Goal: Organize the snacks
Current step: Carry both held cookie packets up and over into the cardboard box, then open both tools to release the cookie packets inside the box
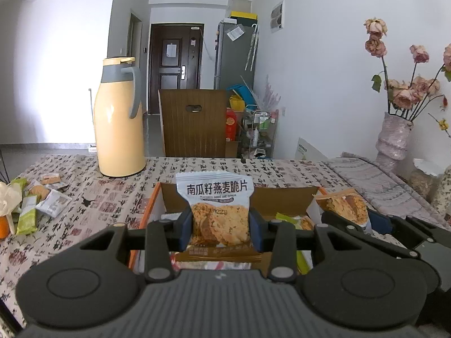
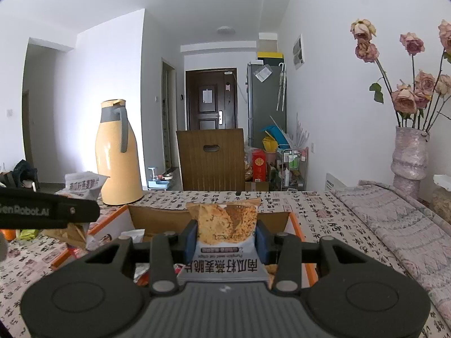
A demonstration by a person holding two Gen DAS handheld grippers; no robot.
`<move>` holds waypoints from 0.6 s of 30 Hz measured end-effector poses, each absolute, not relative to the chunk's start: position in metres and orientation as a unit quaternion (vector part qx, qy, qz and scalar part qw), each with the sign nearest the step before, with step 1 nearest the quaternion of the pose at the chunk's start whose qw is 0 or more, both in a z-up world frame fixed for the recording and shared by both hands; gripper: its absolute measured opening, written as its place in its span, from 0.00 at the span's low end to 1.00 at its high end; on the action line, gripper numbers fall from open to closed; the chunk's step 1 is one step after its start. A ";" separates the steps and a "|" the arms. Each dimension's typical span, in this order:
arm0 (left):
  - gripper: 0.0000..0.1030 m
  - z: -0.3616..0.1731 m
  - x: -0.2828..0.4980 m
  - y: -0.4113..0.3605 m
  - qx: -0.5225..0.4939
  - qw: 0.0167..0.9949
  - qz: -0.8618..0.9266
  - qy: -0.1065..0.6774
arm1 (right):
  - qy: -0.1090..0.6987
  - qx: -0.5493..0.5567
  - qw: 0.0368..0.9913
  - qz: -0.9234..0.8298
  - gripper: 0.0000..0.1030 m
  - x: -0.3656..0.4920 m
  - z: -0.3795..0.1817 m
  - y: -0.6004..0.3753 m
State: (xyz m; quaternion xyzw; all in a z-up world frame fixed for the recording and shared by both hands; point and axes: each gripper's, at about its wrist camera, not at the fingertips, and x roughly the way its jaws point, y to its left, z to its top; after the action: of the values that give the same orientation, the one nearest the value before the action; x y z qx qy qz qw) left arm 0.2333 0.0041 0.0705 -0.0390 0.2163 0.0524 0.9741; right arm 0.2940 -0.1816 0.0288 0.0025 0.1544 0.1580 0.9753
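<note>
My left gripper (image 1: 220, 226) is shut on an upright oat-crisp snack packet (image 1: 217, 214), white-topped with Chinese print, held over the open cardboard box (image 1: 282, 195). In the right wrist view, my right gripper (image 2: 225, 239) is shut on a second oat-crisp packet (image 2: 225, 225), held upside down above the same orange-edged box (image 2: 157, 217). The right gripper and its packet (image 1: 344, 205) show at the right of the left wrist view. The left gripper's arm (image 2: 48, 211) crosses the left edge of the right wrist view. More packets lie inside the box (image 1: 293, 219).
A yellow thermos jug (image 1: 118, 124) stands on the patterned tablecloth (image 1: 98, 205) behind the box. Several loose snack packets (image 1: 36, 200) lie at the table's left. A vase of dried roses (image 1: 394, 138) stands at right on a folded cloth. A wooden chair back (image 1: 194, 121) rises behind the table.
</note>
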 end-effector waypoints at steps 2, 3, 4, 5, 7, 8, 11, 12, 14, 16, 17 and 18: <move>0.40 0.068 0.243 0.006 -0.039 0.973 0.056 0.219 | 0.157 -0.001 0.975 0.157 0.39 0.303 0.028 -0.178; 0.40 0.066 0.248 0.007 -0.039 0.973 0.058 0.221 | 0.159 -0.002 0.975 0.157 0.39 0.307 0.027 -0.177; 0.40 0.064 0.253 0.008 -0.041 0.972 0.059 0.222 | 0.162 -0.003 0.974 0.156 0.39 0.311 0.025 -0.175; 0.40 0.062 0.257 0.008 -0.042 0.972 0.061 0.224 | 0.165 -0.004 0.974 0.156 0.39 0.316 0.024 -0.174; 0.40 0.057 0.264 0.011 -0.045 0.971 0.064 0.226 | 0.170 -0.003 0.973 0.154 0.39 0.324 0.020 -0.172; 0.40 0.054 0.267 0.013 -0.047 0.971 0.065 0.227 | 0.172 0.000 0.973 0.154 0.39 0.327 0.018 -0.172; 0.40 0.047 0.272 0.019 -0.053 0.970 0.068 0.228 | 0.178 0.011 0.972 0.156 0.39 0.333 0.010 -0.174; 0.40 0.045 0.273 0.020 -0.055 0.970 0.069 0.227 | 0.181 0.014 0.971 0.157 0.39 0.335 0.007 -0.174; 0.40 0.040 0.273 0.024 -0.061 0.970 0.071 0.226 | 0.187 0.019 0.969 0.159 0.39 0.338 0.002 -0.176; 0.40 0.036 0.274 0.027 -0.065 0.969 0.070 0.228 | 0.190 0.020 0.968 0.161 0.39 0.339 -0.001 -0.177; 0.40 0.035 0.275 0.027 -0.065 0.969 0.069 0.228 | 0.191 0.020 0.968 0.161 0.39 0.339 -0.003 -0.177; 0.40 0.034 0.275 0.028 -0.065 0.969 0.069 0.228 | 0.193 0.020 0.968 0.162 0.39 0.339 -0.004 -0.177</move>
State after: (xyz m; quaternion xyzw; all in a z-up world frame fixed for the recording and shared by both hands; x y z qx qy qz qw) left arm 0.2748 0.0284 0.0345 -0.0649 0.2277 0.0686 0.9692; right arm 0.3395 -0.1769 -0.0035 0.0205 0.1927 0.1617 0.9676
